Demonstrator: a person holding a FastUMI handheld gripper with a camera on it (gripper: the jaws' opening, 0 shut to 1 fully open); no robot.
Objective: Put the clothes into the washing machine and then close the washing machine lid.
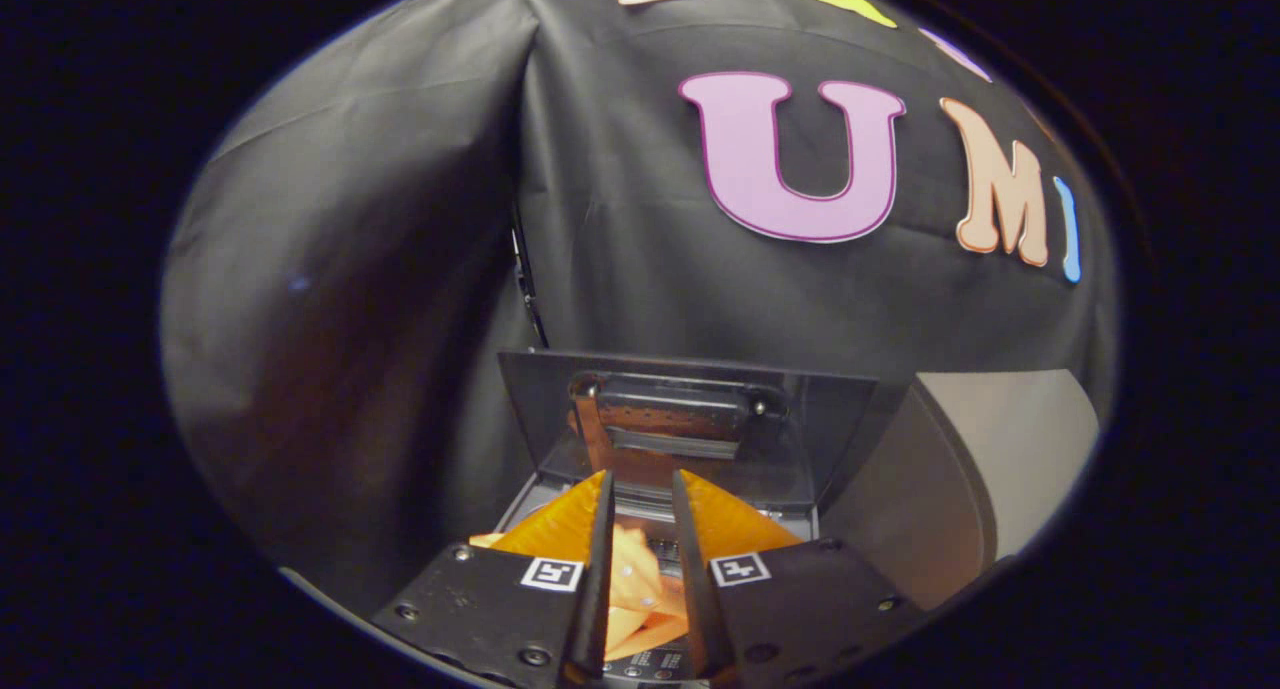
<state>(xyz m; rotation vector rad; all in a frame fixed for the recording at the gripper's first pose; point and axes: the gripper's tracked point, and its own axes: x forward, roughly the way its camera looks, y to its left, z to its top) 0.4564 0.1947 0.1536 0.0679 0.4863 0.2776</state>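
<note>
Gripper (641,494): fingers narrowly parted around orange clothes (634,579), grip unclear; washing machine (780,514) opening below, raised lid (690,424) at 12 o'clock.

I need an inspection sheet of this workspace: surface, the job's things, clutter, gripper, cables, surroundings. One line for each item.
Surface: hidden; the washing machine's top panel shows between the jaws.
Job's things: orange clothes between the jaws, over the machine's opening; washing machine lid stands open, upright, beyond them.
Clutter: nothing seen.
Gripper: gripper has its jaws close together with the cloth between them; cannot tell if both press on it.
Cables: a thin dark line runs along the wall's corner; possibly a cable.
Surroundings: black cloth wall; a pale rounded object right of the machine.
</note>
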